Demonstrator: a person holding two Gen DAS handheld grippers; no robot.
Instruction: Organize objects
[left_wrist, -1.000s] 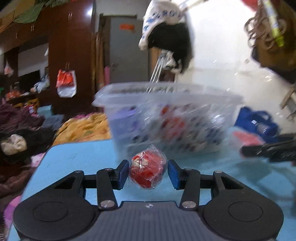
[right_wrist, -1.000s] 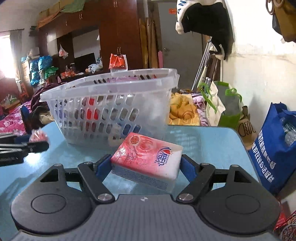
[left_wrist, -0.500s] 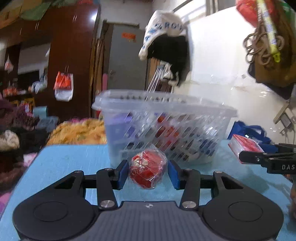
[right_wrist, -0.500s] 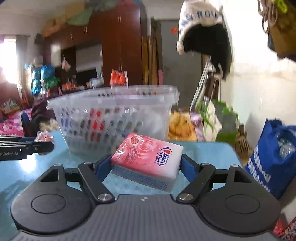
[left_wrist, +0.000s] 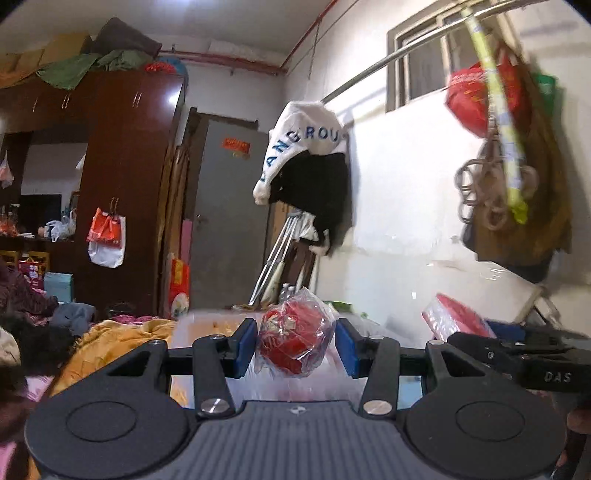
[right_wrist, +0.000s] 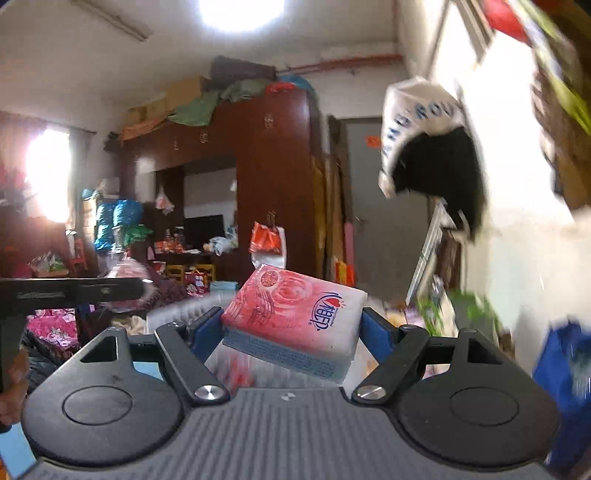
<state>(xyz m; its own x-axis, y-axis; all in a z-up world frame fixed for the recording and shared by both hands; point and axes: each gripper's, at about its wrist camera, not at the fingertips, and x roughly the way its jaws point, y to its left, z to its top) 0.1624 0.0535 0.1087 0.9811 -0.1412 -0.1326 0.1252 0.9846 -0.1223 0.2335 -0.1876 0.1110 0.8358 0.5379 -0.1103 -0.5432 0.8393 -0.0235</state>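
Note:
My left gripper (left_wrist: 295, 345) is shut on a red ball wrapped in clear plastic (left_wrist: 293, 341) and holds it high, above the rim of the white plastic basket (left_wrist: 207, 321). My right gripper (right_wrist: 291, 328) is shut on a pink and white tissue pack (right_wrist: 295, 317), also raised above the basket (right_wrist: 177, 314), whose rim shows just below the fingers. The right gripper with its pack (left_wrist: 458, 321) shows at the right of the left wrist view. The left gripper (right_wrist: 74, 291) shows at the left of the right wrist view.
A dark wooden wardrobe (left_wrist: 122, 177) and grey door (left_wrist: 229, 221) stand behind. Clothes hang on the white wall (left_wrist: 314, 177), with bags (left_wrist: 517, 184) on a rail at the right. A blue bag (right_wrist: 565, 387) stands at the right. Bedding (left_wrist: 110, 339) lies at the left.
Both grippers have risen from table level to above the basket rim, each keeping hold of its object. The basket has dropped low in both views and the table has gone out of sight.

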